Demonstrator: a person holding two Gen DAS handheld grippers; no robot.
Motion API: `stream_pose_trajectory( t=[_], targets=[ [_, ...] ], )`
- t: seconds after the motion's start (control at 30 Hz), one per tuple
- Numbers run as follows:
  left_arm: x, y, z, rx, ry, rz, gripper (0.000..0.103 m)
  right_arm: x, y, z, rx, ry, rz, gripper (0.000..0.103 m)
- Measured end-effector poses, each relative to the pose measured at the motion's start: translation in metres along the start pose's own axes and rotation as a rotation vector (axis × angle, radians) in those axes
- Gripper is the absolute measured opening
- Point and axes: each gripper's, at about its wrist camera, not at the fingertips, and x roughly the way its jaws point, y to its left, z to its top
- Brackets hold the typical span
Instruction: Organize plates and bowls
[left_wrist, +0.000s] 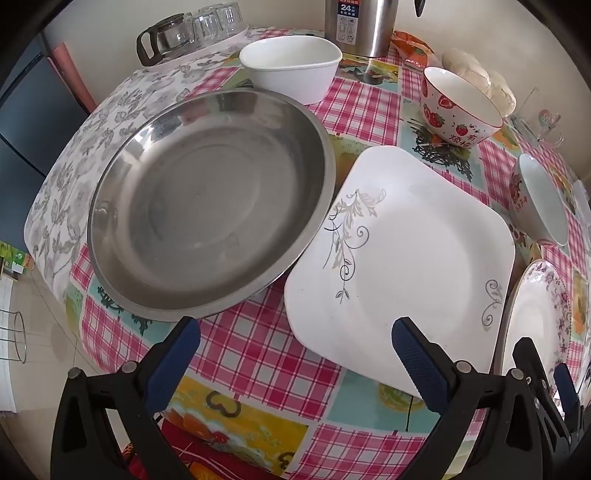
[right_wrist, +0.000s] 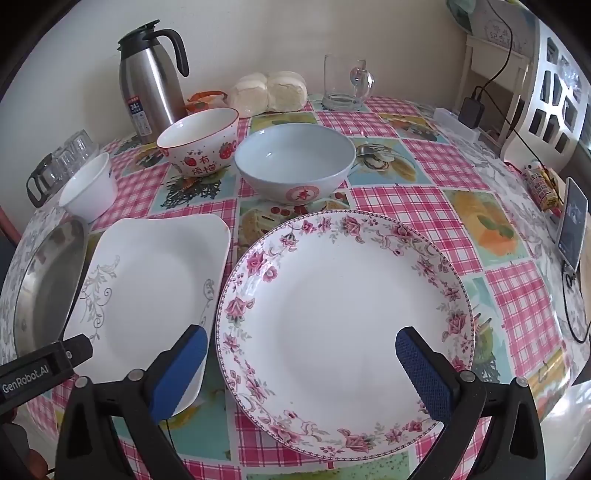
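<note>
Both tools are hovering over the desk (right_wrist: 406, 206), which is wearing a pink checked cloth with fruit panels.

The left tool (left_wrist: 295, 354) is pointing steeply down with its blue-padded fingers spread fully apart and nothing between them. One finger is sitting over the bare cloth just below the steel dish (left_wrist: 207, 199); the other is overlapping the near edge of the square white plate (left_wrist: 402, 266), though contact cannot be confirmed.

The right tool (right_wrist: 301, 363) is likewise standing wide apart and empty, angled down over the round floral plate (right_wrist: 343, 325). Its fingers are framing the plate's near half without gripping it.

Positions of the tableware:
- The steel dish is lying at the left end of the desk, its rim overlapping the square white plate.
- The square white plate is lying just beside the round floral plate, between it and the steel dish.
- The plain white bowl (left_wrist: 291, 66) is standing behind the steel dish.
- The strawberry bowl (right_wrist: 199, 146) is standing upright beside the pale blue bowl (right_wrist: 295, 166), both behind the plates.

Along the back wall, a steel thermos jug (right_wrist: 151, 85), a bag of white buns (right_wrist: 269, 92) and a glass mug (right_wrist: 343, 83) are standing. Upturned glasses (left_wrist: 199, 29) are sitting at the far left corner. A phone (right_wrist: 572, 225) is resting at the right edge.
</note>
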Motion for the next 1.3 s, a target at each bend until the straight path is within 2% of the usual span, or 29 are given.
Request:
stream_pose_trajectory(
  t=[1.3],
  targets=[
    [0.0001,0.0,-0.0008,-0.002,-0.002,-0.006,0.103,0.0009,0.0043,0.0005,-0.008,-0.001,-0.003,0.103]
  ],
)
